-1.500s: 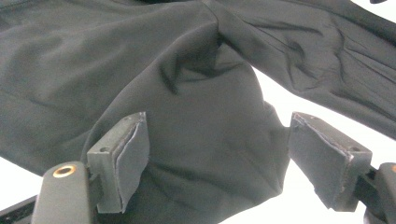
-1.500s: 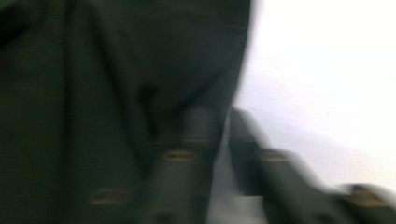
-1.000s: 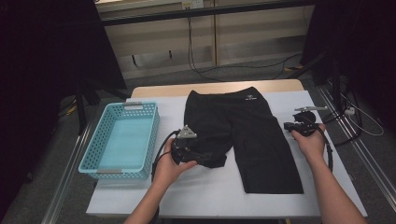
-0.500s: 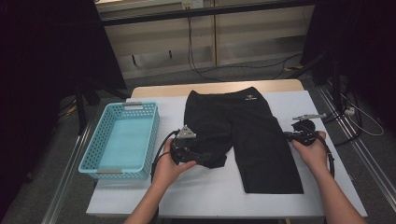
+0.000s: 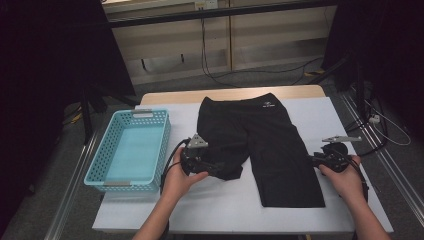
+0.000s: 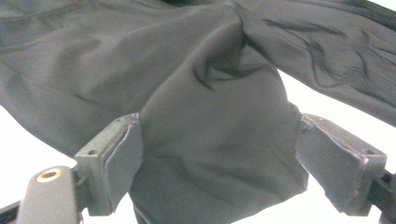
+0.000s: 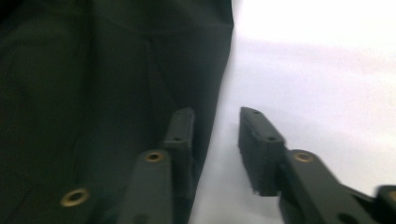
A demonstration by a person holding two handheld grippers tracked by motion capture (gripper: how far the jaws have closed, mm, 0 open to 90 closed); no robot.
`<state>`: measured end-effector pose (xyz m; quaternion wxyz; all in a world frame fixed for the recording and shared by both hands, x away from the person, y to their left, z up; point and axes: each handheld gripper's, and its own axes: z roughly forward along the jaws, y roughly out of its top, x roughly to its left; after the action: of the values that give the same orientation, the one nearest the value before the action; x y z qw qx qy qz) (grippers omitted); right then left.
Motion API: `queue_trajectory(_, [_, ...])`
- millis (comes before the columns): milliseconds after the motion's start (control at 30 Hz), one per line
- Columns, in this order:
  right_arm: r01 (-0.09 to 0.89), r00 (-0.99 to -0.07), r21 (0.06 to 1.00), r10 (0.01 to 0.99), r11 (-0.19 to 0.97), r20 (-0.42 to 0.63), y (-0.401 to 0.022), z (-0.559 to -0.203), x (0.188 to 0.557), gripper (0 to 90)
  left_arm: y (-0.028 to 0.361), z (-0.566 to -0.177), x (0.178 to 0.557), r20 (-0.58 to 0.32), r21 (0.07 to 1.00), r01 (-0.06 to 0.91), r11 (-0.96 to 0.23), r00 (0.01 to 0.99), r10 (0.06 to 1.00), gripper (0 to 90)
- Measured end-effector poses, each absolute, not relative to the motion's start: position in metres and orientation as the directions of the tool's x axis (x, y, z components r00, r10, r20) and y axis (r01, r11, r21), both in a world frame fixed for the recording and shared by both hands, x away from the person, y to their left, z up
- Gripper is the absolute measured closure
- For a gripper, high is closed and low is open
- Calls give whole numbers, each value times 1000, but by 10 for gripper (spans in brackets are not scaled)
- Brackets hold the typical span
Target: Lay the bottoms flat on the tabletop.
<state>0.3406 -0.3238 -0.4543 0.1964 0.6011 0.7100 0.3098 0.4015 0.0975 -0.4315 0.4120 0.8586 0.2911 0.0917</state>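
Observation:
Black shorts (image 5: 270,135) lie flat on the white table (image 5: 220,210), waistband at the far side. The left leg is folded up into a bunch. My left gripper (image 5: 222,169) points right at that bunch. In the left gripper view its jaws stand wide with the bunched fabric (image 6: 210,140) filling the gap between the pads; they have just been opening. My right gripper (image 5: 314,160) sits at the right leg's outer edge, pointing left. Its jaws (image 7: 215,126) have just been opening and now stand slightly apart, one over the dark cloth (image 7: 93,93) and one over bare table.
A turquoise plastic basket (image 5: 165,145) stands at the table's left side, with nothing inside. Black stands and cables rise off the table's right edge (image 5: 370,120). Bare white table lies in front of the shorts.
My right hand slid along the shorts' right edge toward the person, and its jaws parted. The left hand stayed put on the folded leg.

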Motion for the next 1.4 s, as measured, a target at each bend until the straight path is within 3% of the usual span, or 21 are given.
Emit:
queue_trajectory(133, [737, -228, 669, 967, 99, 108, -323, -454, 334, 891, 100, -432, 402, -83, 762, 426, -488, 812, 578, 149])
queue_trajectory(167, [735, -236, 672, 963, 89, 131, -324, -455, 333, 900, 100, -432, 402, -83, 762, 426, -487, 811, 579, 149])
queue_trajectory(667, [747, -217, 662, 962, 56, 164, -345, -454, 320, 900, 100, -429, 402, -87, 765, 427, -483, 811, 579, 151])
queue_trajectory(800, [727, -220, 685, 962, 52, 161, -339, -452, 322, 729, 98, -429, 402, -79, 766, 420, -487, 813, 576, 151])
queue_trajectory(867, [722, -230, 689, 960, 58, 161, -333, -451, 325, 690, 99, -429, 402, -73, 765, 417, -491, 813, 577, 151])
queue_trajectory(967, [732, -253, 674, 959, 102, 129, -323, -455, 328, 725, 99, -429, 402, -76, 764, 421, -490, 812, 579, 151])
queue_trajectory(1033, [731, -265, 668, 960, 138, 91, -320, -453, 329, 838, 100, -429, 403, -66, 764, 412, -496, 815, 576, 151])
queue_trajectory(1067, [734, -285, 665, 951, 136, 121, -320, -454, 329, 892, 101, -429, 403, -67, 764, 414, -495, 814, 576, 151])
queue_trajectory(1400, [741, -266, 664, 951, 97, 158, -334, -453, 325, 900, 100, -427, 401, -76, 771, 414, -483, 814, 575, 150])
